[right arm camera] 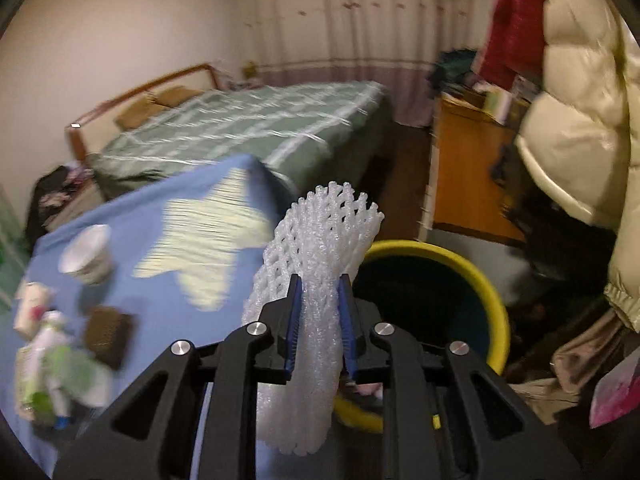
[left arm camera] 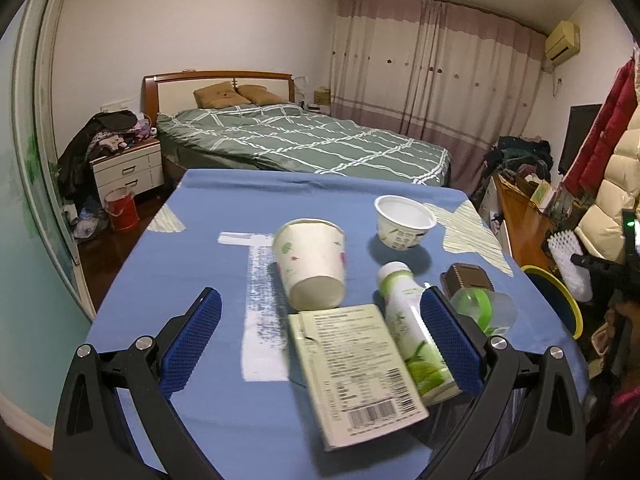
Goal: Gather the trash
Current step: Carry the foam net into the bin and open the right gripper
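Note:
My left gripper (left arm camera: 320, 316) is open and empty above the blue table (left arm camera: 200, 248), its blue pads on either side of a pale carton (left arm camera: 356, 368) and a green-and-white bottle (left arm camera: 416, 332). A tipped paper cup (left arm camera: 310, 262), a white yogurt cup (left arm camera: 404, 222), a brown box (left arm camera: 466, 280) and a clear cup with green lid (left arm camera: 480, 308) lie nearby. My right gripper (right arm camera: 320, 300) is shut on a white foam fruit net (right arm camera: 320, 248), held by the table's right edge, next to the yellow-rimmed bin (right arm camera: 452, 280). The net also shows in the left wrist view (left arm camera: 568, 260).
The bin (left arm camera: 560, 300) stands on the floor off the table's right edge. A bed (left arm camera: 300, 140) lies behind the table. A wooden cabinet (right arm camera: 468, 176) and hanging coats (right arm camera: 580, 100) crowd the right side. A red bucket (left arm camera: 120, 208) and nightstand stand far left.

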Tool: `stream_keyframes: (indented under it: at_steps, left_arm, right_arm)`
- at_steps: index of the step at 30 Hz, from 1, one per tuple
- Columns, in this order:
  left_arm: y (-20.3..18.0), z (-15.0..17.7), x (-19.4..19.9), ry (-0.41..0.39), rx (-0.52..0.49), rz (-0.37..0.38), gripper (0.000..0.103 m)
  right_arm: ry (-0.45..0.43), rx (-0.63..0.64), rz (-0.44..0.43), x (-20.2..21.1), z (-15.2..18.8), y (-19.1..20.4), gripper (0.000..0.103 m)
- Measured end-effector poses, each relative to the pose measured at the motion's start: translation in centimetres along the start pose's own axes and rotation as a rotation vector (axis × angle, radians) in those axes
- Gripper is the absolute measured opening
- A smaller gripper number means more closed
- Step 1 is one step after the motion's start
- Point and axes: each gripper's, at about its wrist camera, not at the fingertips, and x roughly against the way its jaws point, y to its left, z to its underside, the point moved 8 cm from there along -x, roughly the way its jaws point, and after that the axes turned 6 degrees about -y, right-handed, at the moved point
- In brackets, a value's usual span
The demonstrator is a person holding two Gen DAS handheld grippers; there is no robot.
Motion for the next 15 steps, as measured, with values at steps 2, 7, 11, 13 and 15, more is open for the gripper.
stream_keyframes:
  at_steps: [2,7,11,13,15]
  left_arm:
    - [-0.9,0.0,-0.1,0.003,-0.014,0.004,0.098]
    - [-3.0,-0.2,-0.1,0.008,-0.057,0.011,0.098]
    - [-4.3,-0.4,-0.3,0.01,-0.086,0.013,0.098]
    - [-4.7,-0.4,-0.3,0.012,-0.094,0.014,0.098]
    - [-5.2,-0.4,-0.4,0.016,-0.104,0.016,0.098]
  right_arm:
    - [0.033,-0.014,0.031,-1.9,0.5,-2.0,0.02]
    - [0.096,-0.041,0.096,-5.2,2.2,-5.6,0.028]
    - [0.101,-0.064,0.131,-5.9,2.9,-7.3,0.044]
    - [0.099,-0.076,0.131,-6.0,3.2,-7.9,0.046]
    - [0.098,-0.079,0.134,-6.2,3.3,-8.6,0.046]
